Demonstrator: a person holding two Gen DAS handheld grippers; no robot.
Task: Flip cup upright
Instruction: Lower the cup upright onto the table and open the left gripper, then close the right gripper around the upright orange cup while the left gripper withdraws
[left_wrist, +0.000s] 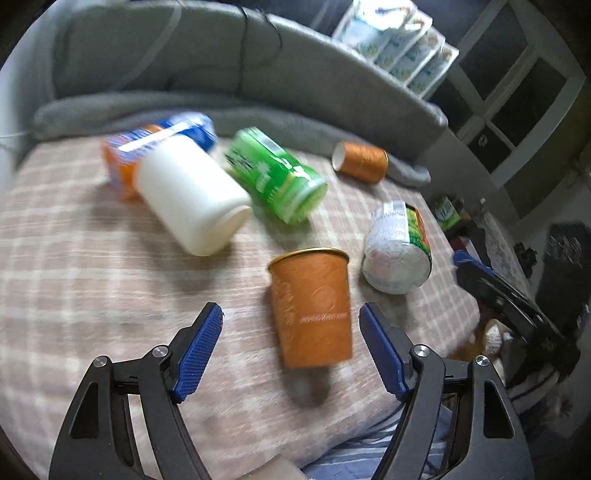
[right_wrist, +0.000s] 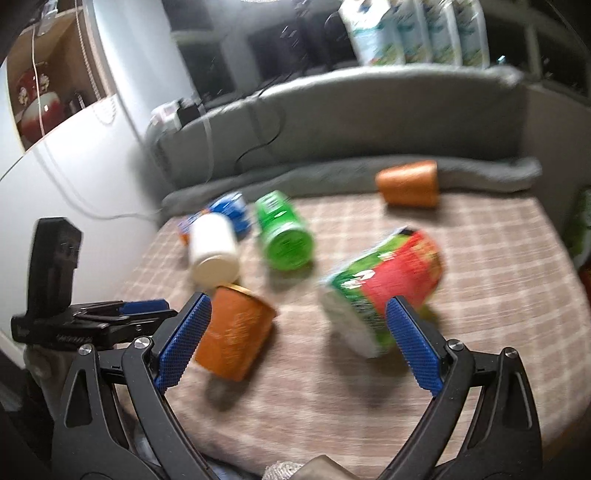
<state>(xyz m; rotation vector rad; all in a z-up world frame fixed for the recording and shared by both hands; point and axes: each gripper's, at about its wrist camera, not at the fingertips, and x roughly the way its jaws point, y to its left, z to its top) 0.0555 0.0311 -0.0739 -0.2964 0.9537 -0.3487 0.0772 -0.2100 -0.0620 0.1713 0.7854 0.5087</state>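
Observation:
An orange paper cup (left_wrist: 312, 308) stands upright, rim up, on the checked cloth (left_wrist: 74, 236), just ahead of my left gripper (left_wrist: 290, 326), which is open and empty with the cup between its blue pads but untouched. The same cup (right_wrist: 234, 330) shows in the right wrist view, leaning in the blur. A second orange cup (left_wrist: 360, 162) lies on its side at the far edge; it also shows in the right wrist view (right_wrist: 408, 183). My right gripper (right_wrist: 297, 341) is open and empty over the cloth.
A white bottle (left_wrist: 192, 199), a green can (left_wrist: 277, 175), an orange-blue pack (left_wrist: 155, 147) and a wrapped noodle cup (left_wrist: 399, 247) lie on the cloth. A grey padded edge (left_wrist: 258, 74) rings the back. The left gripper (right_wrist: 92, 317) sits left in the right wrist view.

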